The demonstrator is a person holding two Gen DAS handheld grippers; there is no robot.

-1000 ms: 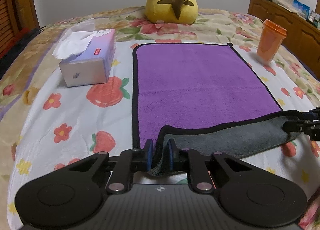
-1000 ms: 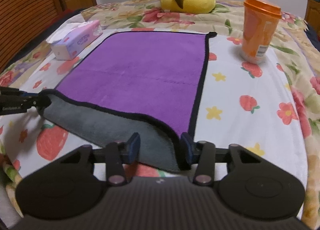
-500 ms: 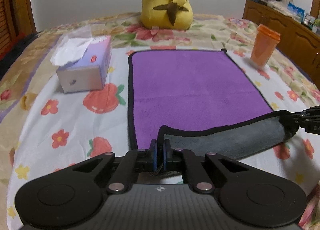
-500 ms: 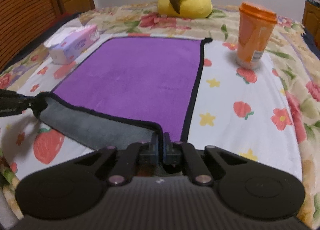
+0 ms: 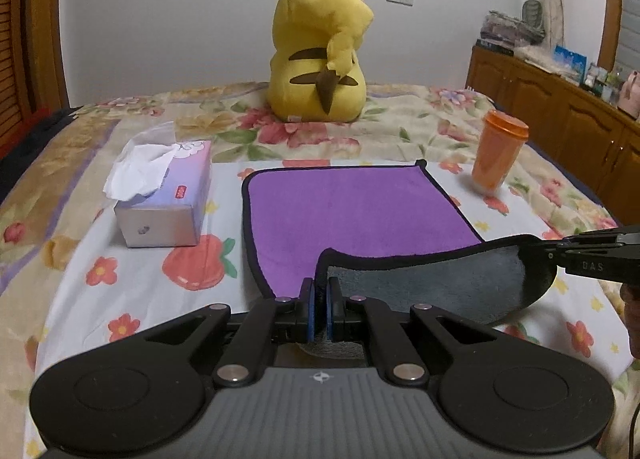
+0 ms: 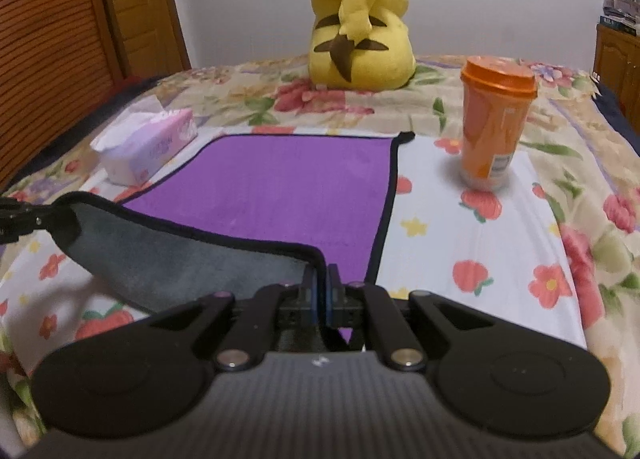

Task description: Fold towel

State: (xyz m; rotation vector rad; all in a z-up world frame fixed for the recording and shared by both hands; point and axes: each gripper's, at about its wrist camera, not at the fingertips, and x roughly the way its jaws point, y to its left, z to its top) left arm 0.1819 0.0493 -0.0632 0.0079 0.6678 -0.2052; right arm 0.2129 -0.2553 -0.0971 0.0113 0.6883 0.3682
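Observation:
A purple towel [image 5: 352, 207] with a black hem and grey underside lies on the flowered bedspread; it also shows in the right wrist view [image 6: 288, 187]. My left gripper [image 5: 320, 291] is shut on the towel's near left corner. My right gripper [image 6: 320, 287] is shut on the near right corner. Both hold the near edge lifted off the bed, so the grey underside [image 5: 448, 283] faces me and hangs between them. The right gripper shows at the right of the left wrist view [image 5: 556, 255]. The far half of the towel lies flat.
A tissue box [image 5: 164, 199] sits left of the towel. An orange lidded cup [image 5: 498, 155] stands to its right, also in the right wrist view [image 6: 494, 127]. A yellow plush toy [image 5: 320, 51] sits behind. A wooden cabinet [image 5: 560, 107] runs along the right.
The right gripper closed on its corner. Both grippers then lifted the near edge higher and carried it forward over the towel, so less purple shows.

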